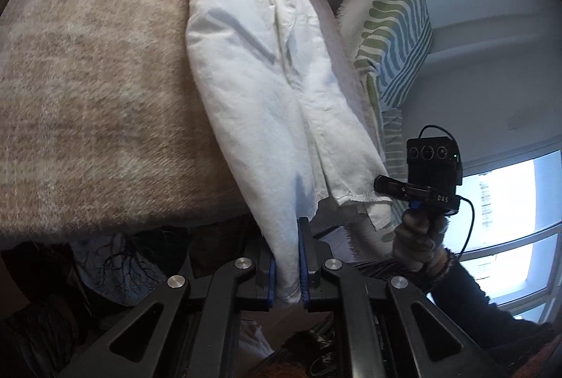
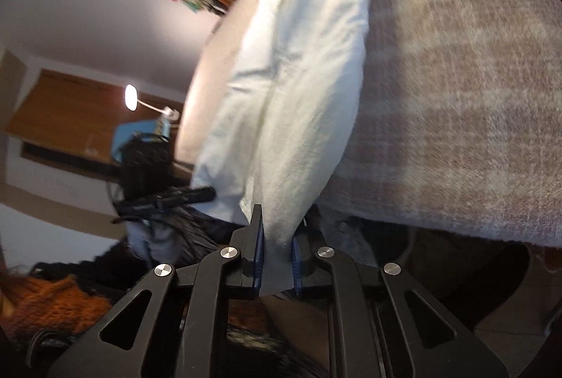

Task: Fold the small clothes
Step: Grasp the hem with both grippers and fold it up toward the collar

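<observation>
The left claw [image 1: 288,269] is clamped on one near corner of a white garment [image 1: 260,90], its blue-lined pads [image 1: 302,258] pressing the cloth from both sides. The right claw [image 2: 275,258] pinches another near corner of the same garment [image 2: 298,79] in the same way, the fabric bunched into a narrow fold between its pads [image 2: 294,258].

From each claw the garment stretches away as a long, creased strip lying on a beige woolly blanket [image 1: 91,90], which spreads to the left of the left claw and to the right of the right one. Just right of the left claw, the person's right hand [image 1: 419,246] grips the other tool's handle. Farther off, beyond the garment, lies a cloth with green and blue stripes [image 1: 397,41].
</observation>
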`<state>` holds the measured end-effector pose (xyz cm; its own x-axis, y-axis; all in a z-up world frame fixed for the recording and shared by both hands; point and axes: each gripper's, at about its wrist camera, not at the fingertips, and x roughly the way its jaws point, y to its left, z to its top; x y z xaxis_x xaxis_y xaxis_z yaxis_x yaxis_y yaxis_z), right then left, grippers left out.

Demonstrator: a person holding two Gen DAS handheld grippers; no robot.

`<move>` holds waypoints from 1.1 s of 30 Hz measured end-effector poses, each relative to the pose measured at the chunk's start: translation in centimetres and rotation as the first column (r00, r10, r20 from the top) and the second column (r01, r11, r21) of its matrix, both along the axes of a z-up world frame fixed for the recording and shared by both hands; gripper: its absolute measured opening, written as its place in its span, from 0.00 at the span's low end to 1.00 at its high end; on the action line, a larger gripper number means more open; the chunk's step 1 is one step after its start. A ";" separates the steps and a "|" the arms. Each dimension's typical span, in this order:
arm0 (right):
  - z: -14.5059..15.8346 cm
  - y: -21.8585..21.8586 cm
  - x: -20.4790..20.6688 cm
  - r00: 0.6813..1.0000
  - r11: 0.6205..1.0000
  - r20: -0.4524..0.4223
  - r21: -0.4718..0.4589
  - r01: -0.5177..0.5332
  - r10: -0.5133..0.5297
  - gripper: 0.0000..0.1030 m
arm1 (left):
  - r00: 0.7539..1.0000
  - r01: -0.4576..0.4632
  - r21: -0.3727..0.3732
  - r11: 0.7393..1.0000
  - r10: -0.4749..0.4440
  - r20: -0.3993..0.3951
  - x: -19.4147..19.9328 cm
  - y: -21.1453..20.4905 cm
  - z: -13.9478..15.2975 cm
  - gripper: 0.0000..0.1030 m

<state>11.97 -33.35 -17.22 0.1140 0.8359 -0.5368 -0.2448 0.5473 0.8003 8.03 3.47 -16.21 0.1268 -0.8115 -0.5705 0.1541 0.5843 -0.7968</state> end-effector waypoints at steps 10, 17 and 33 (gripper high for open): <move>3.0 -1.0 2.8 0.992 0.991 0.066 0.088 0.104 -0.110 0.11 | 0.994 0.011 -0.032 0.999 -0.008 0.108 4.6 -0.2 5.5 0.06; 4.1 -1.4 6.6 0.980 0.984 0.092 0.059 0.169 -0.174 0.11 | 0.984 -0.009 -0.002 1.000 0.009 0.177 10.1 -1.0 7.3 0.06; 1.7 -0.5 15.6 0.978 0.976 0.014 -0.064 0.206 -0.206 0.17 | 0.983 -0.093 0.086 0.992 0.078 0.165 19.7 -0.3 3.5 0.36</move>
<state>27.56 -33.88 -15.51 0.2843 0.7577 -0.5874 -0.1272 0.6371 0.7602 27.73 3.21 -12.72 0.2898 -0.7382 -0.6092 0.2224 0.6710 -0.7073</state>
